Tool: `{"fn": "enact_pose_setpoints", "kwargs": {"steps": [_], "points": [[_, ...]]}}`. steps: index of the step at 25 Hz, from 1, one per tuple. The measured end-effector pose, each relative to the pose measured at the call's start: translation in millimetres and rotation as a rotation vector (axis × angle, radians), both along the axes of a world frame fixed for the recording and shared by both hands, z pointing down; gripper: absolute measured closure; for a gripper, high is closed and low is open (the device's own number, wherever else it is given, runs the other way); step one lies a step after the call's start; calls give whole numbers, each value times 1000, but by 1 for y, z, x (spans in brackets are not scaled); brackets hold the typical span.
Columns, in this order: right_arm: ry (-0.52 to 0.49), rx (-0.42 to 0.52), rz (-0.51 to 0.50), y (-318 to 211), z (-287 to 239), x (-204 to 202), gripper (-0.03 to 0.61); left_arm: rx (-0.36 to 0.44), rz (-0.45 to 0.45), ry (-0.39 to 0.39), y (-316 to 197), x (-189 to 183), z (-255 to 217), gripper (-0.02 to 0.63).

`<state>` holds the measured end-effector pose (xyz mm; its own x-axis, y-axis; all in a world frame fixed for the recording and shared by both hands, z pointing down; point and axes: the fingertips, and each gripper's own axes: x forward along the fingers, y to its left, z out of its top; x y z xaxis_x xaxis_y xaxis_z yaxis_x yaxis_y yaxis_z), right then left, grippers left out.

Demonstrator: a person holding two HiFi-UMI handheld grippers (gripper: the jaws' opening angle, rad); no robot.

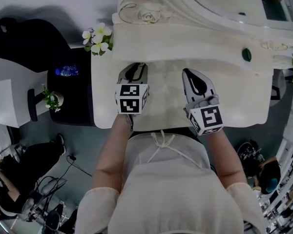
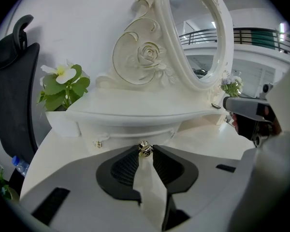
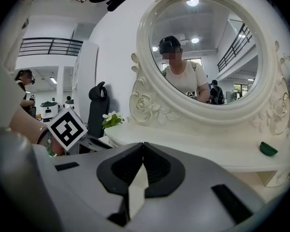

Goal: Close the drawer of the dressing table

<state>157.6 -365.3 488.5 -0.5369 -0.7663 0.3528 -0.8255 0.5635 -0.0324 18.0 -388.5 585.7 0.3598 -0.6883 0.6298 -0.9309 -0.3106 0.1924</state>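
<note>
The jaws of the left gripper (image 2: pixel 145 153) are pinched on the small brass knob (image 2: pixel 145 148) at their very tips; those of the right gripper (image 3: pixel 144 148) are pressed together on nothing, hanging above the tabletop to the right. The knob sits in the middle of the drawer (image 2: pixel 130 131), a shallow curved front tucked under the raised shelf (image 2: pixel 135 108) of the dressing table (image 1: pixel 234 101); how far the drawer stands out I cannot tell from here.

I judge the drawer light and stiff, painted wood that should slide with a gentle, straight push; the knob is tiny, round and polished, so likely to slip out of a pinch; for closing, pressing squarely on the knob or on the flat front just beside it looks safer than squeezing harder. A skewed push could jam it in its runners.

The tabletop is smooth, glossy white and mostly bare; a small green object (image 1: pixel 246 54) lies on the shelf, well to the right. White flowers (image 2: pixel 63 83) stand at the shelf's left end, the oval mirror (image 3: pixel 208 47) rises behind; a black chair (image 2: pixel 14 91) and a bottle (image 1: pixel 66 71) are off to the left on a grey floor (image 1: pixel 83 140).
</note>
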Motion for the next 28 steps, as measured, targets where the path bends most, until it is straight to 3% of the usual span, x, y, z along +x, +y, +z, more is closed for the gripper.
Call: {"fn": "enact_pose_setpoints", "kwargs": {"steps": [16, 18, 21, 28], "points": [[-5, 35, -12, -1, -21, -5, 572, 12, 41, 23, -6, 3, -1, 509], [-4, 39, -10, 0, -23, -5, 572, 6, 50, 43, -2, 6, -1, 401], [-4, 40, -6, 6, -26, -6, 572, 22, 45, 63, 10, 3, -8, 345], [-6, 65, -12, 24, -42, -3, 572, 148, 43, 61, 34, -10, -62, 310]]}}
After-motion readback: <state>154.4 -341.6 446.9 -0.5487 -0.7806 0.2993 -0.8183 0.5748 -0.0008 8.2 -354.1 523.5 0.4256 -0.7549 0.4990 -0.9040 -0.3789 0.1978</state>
